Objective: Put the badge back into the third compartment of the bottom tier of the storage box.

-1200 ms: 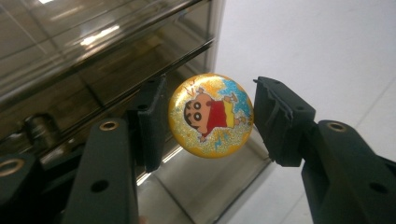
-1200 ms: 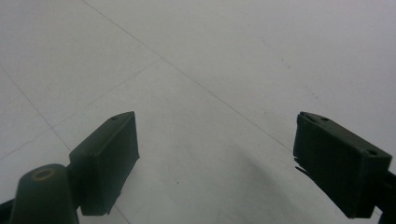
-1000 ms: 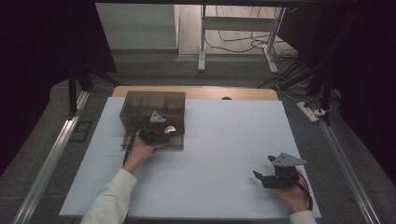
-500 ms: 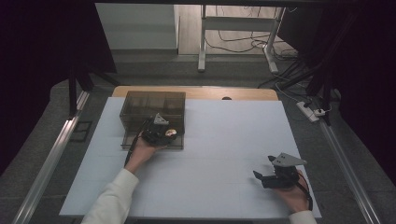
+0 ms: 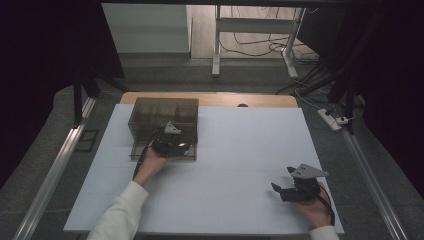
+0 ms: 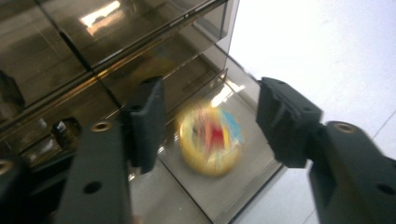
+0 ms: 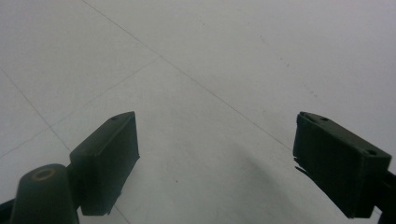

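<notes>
A smoky see-through drawer box (image 5: 162, 112) stands at the table's back left. Its lower drawer (image 6: 243, 186) is pulled out toward the person. In the drawer lies a yellow roll with coloured markings (image 6: 212, 140), blurred in the left gripper view and seen as a pale spot (image 5: 183, 146) in the high view. My left gripper (image 6: 210, 121) hovers open over the drawer, jaws either side of the roll and apart from it; the high view shows it (image 5: 172, 142) at the box's front. My right gripper (image 7: 215, 158) is open over bare table, at the front right (image 5: 280, 190).
The white table top (image 5: 235, 150) spreads between the two hands. A metal rail (image 5: 50, 175) runs along the left side and another (image 5: 372, 175) along the right. Cables and a power strip (image 5: 335, 119) lie on the floor beyond.
The left gripper has shifted slightly to the right at the open drawer. The right gripper has stayed in place.
</notes>
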Demonstrator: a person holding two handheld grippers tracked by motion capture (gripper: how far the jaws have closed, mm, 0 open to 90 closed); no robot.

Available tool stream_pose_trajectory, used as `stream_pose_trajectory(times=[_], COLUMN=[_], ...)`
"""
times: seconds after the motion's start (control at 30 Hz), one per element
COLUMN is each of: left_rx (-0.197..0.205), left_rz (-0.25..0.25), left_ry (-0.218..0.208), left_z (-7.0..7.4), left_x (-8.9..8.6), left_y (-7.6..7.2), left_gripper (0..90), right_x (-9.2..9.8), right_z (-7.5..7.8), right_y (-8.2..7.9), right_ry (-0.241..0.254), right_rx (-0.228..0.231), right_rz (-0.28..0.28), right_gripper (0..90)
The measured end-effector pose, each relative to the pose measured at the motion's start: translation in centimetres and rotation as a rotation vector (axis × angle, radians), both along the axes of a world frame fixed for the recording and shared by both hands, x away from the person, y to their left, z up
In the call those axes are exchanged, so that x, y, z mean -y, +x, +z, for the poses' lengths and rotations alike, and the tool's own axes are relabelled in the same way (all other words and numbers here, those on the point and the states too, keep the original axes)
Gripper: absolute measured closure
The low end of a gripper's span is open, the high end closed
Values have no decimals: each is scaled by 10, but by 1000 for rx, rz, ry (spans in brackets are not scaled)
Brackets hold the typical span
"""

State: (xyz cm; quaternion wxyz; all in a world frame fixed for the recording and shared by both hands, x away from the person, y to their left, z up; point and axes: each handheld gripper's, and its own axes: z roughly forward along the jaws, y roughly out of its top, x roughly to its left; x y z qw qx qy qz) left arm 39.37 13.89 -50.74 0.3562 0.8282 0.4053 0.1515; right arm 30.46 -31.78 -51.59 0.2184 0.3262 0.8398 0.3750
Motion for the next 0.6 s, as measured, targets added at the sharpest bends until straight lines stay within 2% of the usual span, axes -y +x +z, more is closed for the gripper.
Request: stream_pose_trajectory(times=[0.13,0.37,0.6], left_rx=[10,6,17], left_rz=[-15,-23,-21], left_ry=[-14,-14,-46], left_z=[4,5,11], left_x=[2,3,-4], left_y=[-2,-4,-11], left_gripper=[373,329,310], right_x=[0,1,0], right_z=[0,1,0], right_y=[0,0,0], right_ry=[-1,2,6], right_rx=[1,3,2], right_rz=[0,1,0], right_gripper=[141,141,141])
